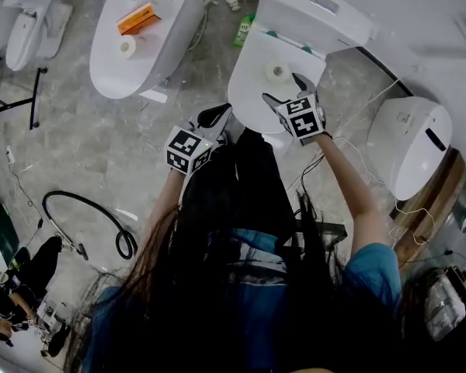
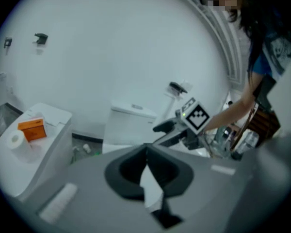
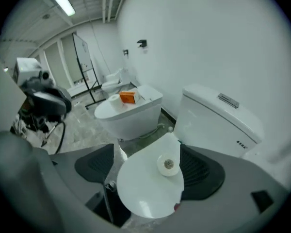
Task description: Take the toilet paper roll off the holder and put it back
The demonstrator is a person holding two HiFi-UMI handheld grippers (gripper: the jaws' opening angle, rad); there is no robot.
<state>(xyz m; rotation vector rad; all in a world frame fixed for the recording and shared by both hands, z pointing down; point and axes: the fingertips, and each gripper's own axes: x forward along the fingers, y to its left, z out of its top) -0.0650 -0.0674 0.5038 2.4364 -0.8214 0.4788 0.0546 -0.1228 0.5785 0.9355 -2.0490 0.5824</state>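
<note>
A small white toilet paper roll (image 1: 277, 71) stands on end on the closed lid of the middle toilet (image 1: 248, 92). My right gripper (image 1: 281, 87) hovers over that lid, open, its fingers either side of the near part of the roll and apart from it. In the right gripper view the roll (image 3: 168, 165) shows between the wide-spread jaws of the right gripper (image 3: 148, 166), nearer the right one. My left gripper (image 1: 213, 116) hangs left of the toilet bowl, shut and empty. The left gripper view shows its jaws (image 2: 146, 150) closed, with the right gripper (image 2: 167, 127) beyond.
A second toilet (image 1: 163, 53) at the left carries another roll (image 1: 126, 47) and an orange box (image 1: 136, 19). A green bottle (image 1: 243, 29) lies between the toilets. A third toilet (image 1: 415, 142) stands at right. A black hose (image 1: 85, 224) loops on the floor.
</note>
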